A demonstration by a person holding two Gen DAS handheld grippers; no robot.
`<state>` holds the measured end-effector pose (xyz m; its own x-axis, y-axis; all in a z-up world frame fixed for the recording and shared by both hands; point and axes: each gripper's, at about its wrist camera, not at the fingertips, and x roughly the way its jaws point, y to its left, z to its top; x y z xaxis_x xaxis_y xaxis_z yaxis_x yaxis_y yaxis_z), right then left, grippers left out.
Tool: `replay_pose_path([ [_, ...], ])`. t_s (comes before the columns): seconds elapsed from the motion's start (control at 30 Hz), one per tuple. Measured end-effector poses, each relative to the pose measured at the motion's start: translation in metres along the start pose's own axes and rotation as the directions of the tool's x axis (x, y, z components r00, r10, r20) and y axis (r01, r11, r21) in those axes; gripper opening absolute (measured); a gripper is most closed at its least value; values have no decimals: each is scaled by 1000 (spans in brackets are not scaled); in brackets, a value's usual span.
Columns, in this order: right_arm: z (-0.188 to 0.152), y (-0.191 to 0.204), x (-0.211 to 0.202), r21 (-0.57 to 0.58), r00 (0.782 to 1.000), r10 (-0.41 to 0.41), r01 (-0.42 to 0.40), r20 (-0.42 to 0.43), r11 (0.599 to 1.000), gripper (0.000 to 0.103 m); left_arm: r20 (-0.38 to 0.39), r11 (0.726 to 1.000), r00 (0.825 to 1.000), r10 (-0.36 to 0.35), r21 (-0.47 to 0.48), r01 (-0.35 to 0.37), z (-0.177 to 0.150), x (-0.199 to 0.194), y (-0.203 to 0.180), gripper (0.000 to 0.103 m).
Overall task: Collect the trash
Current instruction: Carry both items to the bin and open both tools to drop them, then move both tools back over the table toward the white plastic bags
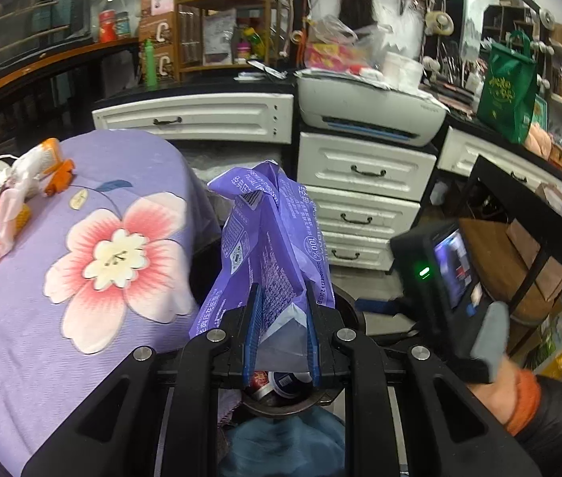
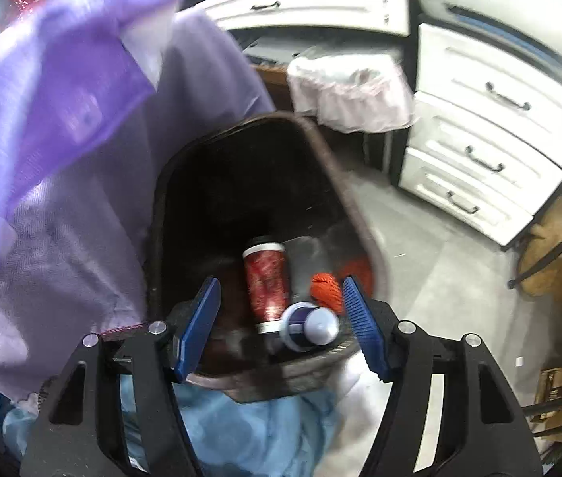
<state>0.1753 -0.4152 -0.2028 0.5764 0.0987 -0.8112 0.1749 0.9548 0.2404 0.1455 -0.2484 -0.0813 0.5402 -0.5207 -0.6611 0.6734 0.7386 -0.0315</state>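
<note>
Purple tissue pack wrapper [image 1: 265, 246] is clamped between the pads of the left gripper [image 1: 281, 334], standing up centre frame in the left wrist view, directly above the dark trash bin [image 2: 344, 214]; same wrapper shows as a blurred purple sheet upper left in the right wrist view. Right gripper [image 2: 281, 318] is released, jaws spread wide with nothing between the pads, hanging over the bin mouth at lower centre. Already lying in the bin: a red patterned can [image 2: 267, 282], a small purple-and-white cup [image 2: 312, 326] just below it near the rim, and something orange [image 2: 326, 290] to the right of the can. The cup looks like the latest drop, judging by the spread jaws right above it. So progress reads as partway: several items binned, wrapper in hand and positioned for release but not yet dropped. Left to do: a heap of wrappers [image 1: 2, 202], white, pink and orange, sits at the far left edge of the left wrist view on the purple floral tablecloth [image 1: 82, 318], well apart from the bin. Legible text on the wrapper: "100%" in a round badge, a barcode near the top, Chinese print too distorted to read, and a line that may say "FACIAL TISSUE", not certain. The green tote bag [image 1: 507, 87] at upper right carries gold lettering, unreadable. White drawers [image 1: 356, 183] behind, no markings.
</note>
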Motion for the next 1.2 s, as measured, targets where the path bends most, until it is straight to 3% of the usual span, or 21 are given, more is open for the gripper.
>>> replay_pose_path([
  [0.33, -6, -50, -34, 91, 986, -157, 150, 64, 984, 65, -90, 996, 996, -1, 85, 9, -13, 43, -26, 20],
  [0.93, -12, -73, -51, 149, 981, -176, 163, 81, 975, 65, -244, 996, 969, 27, 86, -6, -32, 108, -27, 22],
  [0.97, -12, -73, -51, 151, 981, -176, 162, 82, 975, 65, -248, 996, 968, 27, 87, -5, -32, 110, -28, 24],
  [1.1, -12, -72, -52, 151, 981, -175, 161, 82, 975, 65, -236, 995, 971, 37, 95, -15, -32, 111, -29, 70],
  [1.2, -12, -73, -51, 152, 981, -177, 163, 83, 975, 65, -207, 994, 978, 24, 114, 0, -31, 102, -32, 74],
])
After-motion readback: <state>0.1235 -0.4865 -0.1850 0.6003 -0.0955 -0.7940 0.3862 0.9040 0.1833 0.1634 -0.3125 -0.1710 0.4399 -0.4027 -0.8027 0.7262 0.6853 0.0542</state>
